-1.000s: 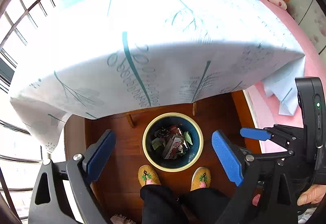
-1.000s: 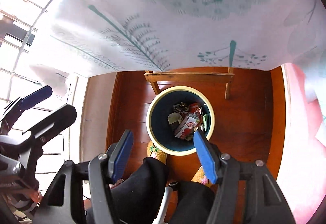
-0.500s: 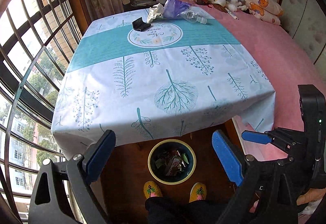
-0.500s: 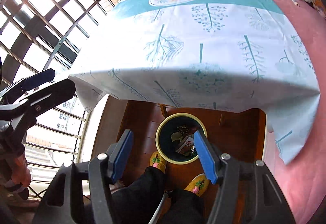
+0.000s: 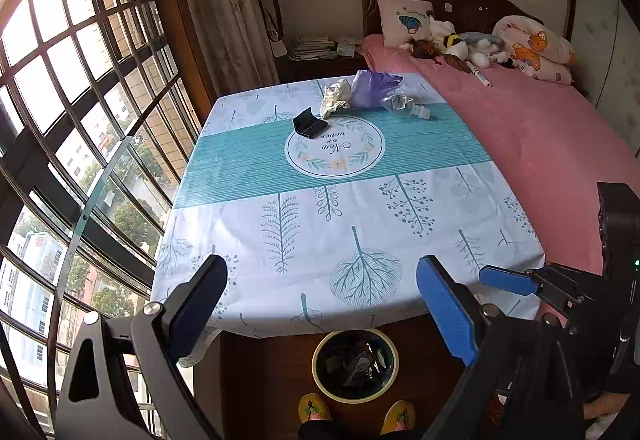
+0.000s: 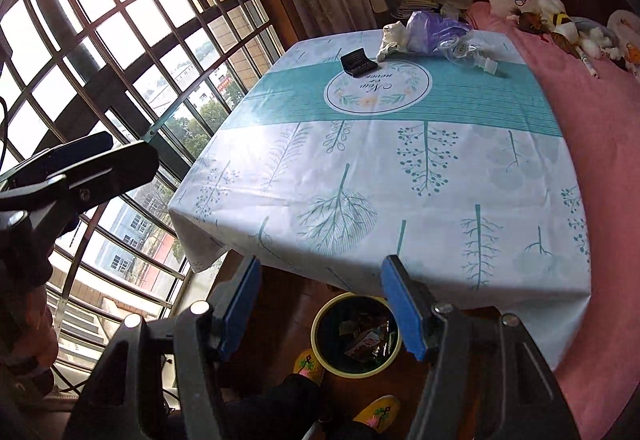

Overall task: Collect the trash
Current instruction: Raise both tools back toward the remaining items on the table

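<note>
At the far end of the table lie a black box, a crumpled white paper, a purple plastic bag and a clear plastic bottle. They also show in the right wrist view: box, paper, bag, bottle. A blue bin with trash stands on the floor under the near table edge. My left gripper and right gripper are both open and empty, held above the near edge.
A barred window runs along the left. A pink bed with pillows and soft toys lies along the right of the table. The person's yellow slippers stand by the bin on the wooden floor.
Both grippers have risen from looking down into the bin under the table to looking across the tabletop; the trash at the far end has come into view. Both stay open.
</note>
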Demonstrator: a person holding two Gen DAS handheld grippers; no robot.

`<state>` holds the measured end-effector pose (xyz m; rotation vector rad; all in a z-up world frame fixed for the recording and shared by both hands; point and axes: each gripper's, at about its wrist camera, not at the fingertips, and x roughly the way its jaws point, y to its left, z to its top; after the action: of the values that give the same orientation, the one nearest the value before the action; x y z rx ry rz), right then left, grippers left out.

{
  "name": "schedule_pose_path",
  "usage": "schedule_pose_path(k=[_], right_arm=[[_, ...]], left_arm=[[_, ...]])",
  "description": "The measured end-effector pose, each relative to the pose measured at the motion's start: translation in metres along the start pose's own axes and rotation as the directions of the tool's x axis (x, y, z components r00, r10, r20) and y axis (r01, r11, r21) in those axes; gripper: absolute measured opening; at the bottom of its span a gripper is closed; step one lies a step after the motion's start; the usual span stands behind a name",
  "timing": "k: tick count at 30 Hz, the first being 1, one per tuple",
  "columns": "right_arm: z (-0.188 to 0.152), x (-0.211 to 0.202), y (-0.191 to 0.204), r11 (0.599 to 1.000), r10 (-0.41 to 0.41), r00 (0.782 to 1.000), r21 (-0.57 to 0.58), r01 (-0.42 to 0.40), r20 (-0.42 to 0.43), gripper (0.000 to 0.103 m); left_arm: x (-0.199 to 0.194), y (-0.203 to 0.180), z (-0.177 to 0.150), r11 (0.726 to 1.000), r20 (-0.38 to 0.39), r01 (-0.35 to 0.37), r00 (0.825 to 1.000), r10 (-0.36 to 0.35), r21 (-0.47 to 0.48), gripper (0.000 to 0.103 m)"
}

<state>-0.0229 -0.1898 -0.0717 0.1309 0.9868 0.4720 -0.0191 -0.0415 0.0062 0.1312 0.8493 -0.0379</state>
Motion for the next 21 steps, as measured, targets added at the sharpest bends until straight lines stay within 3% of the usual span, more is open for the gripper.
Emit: schedule_pose_path(k=[10, 15, 21], right_arm=[[0.071, 0.008, -0.013, 0.999, -0.033, 0.998, -0.007, 0.034, 0.060, 0.063], [0.112, 0.035, -0.025, 0.997, -0.067, 0.996, 0.045, 0.065, 0.058, 0.063], [0.167, 0.084, -0.048, 0.977, -0.131, 0.990, 0.178, 0.120, 0.051, 0.063]], left_arm=[[0.044, 0.026, 0.051, 0.999, -0.027, 0.019, 0.999, -0.021, -0.048, 0.095], [0.093, 0.051, 0.092, 0.997, -0.055, 0.067, 0.996, -0.068, -0.027, 0.095], [0.177, 0.074, 0.149, 0.984, -0.141, 0.157, 0.979, -0.144, 0.082, 0.095]])
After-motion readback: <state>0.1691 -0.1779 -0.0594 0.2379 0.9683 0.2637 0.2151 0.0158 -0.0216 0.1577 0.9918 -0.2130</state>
